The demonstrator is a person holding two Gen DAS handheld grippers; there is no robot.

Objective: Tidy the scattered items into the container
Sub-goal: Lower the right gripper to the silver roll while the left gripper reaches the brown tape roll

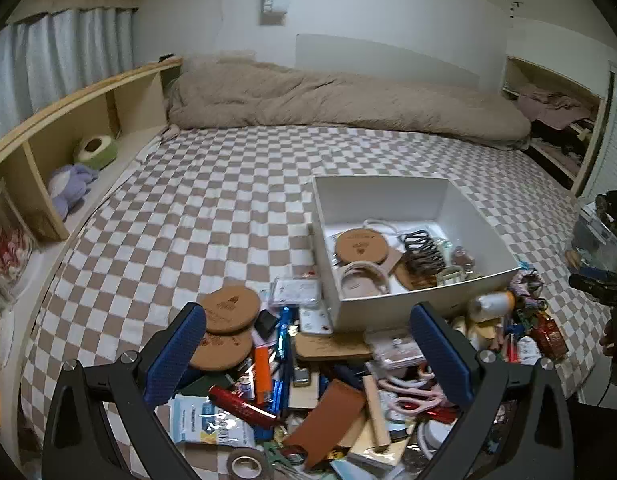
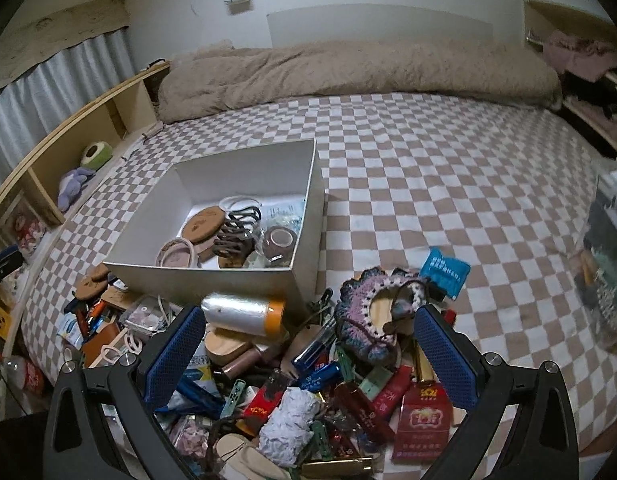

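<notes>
A white box [image 1: 424, 294] sits on the checkered bed and holds a cork coaster [image 1: 360, 247], a dark hair claw [image 1: 422, 252] and other bits; it also shows in the right wrist view [image 2: 212, 278]. A heap of small items lies in front of it. My left gripper [image 1: 308, 356] is open and empty above two cork coasters [image 1: 228, 308], an orange lighter [image 1: 262, 374] and pink scissors [image 1: 408, 394]. My right gripper [image 2: 310, 354] is open and empty above a silver roll [image 2: 242, 312], a crocheted piece [image 2: 372, 320], crumpled paper [image 2: 288, 424] and red packs [image 2: 422, 412].
A beige duvet [image 1: 328, 100] lies across the far side of the bed. A wooden headboard shelf [image 1: 68, 128] with plush toys runs along the left. A blue packet [image 2: 444, 274] lies apart on the sheet. The other gripper shows at the right edge [image 1: 600, 284].
</notes>
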